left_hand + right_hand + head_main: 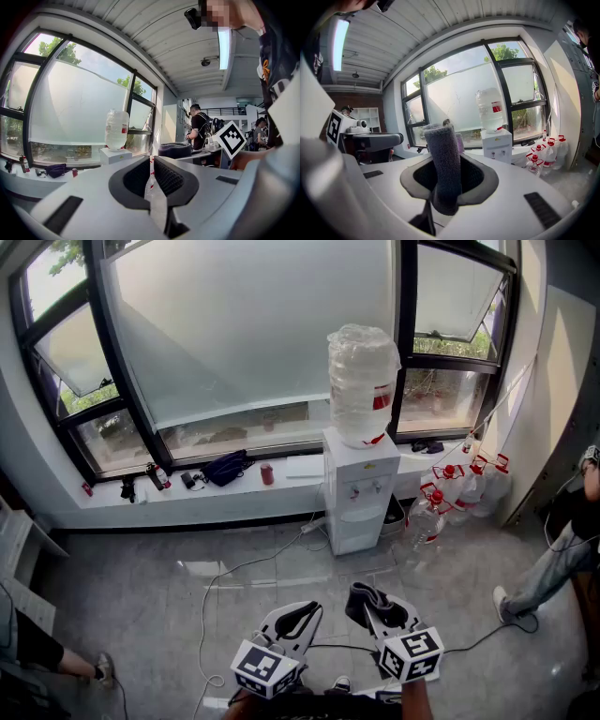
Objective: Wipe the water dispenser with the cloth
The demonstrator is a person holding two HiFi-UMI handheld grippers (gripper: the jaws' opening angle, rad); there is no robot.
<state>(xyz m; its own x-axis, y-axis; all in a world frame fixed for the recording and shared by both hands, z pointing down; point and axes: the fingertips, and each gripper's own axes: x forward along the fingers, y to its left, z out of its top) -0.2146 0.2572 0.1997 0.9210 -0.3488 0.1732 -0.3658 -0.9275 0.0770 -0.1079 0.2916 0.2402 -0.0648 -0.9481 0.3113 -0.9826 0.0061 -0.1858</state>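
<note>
Right gripper [447, 176] clamped on cloth [442, 150] | left gripper [152, 174] pinched together, empty | water dispenser [354, 488] well ahead, by window | I risk snagging the floor cable [234, 573] on approach and jolting the cloth loose

Well ahead of the right gripper [380, 607], tall dark-framed windows [244, 334] with frosted panes run above a long white sill [225, 491], daylight gleams on the glossy grey floor [141, 596] between, a pale wall [553, 390] stands to its right, and a lit strip light [341, 37] crosses the ribbed ceiling [440, 28] above.
</note>
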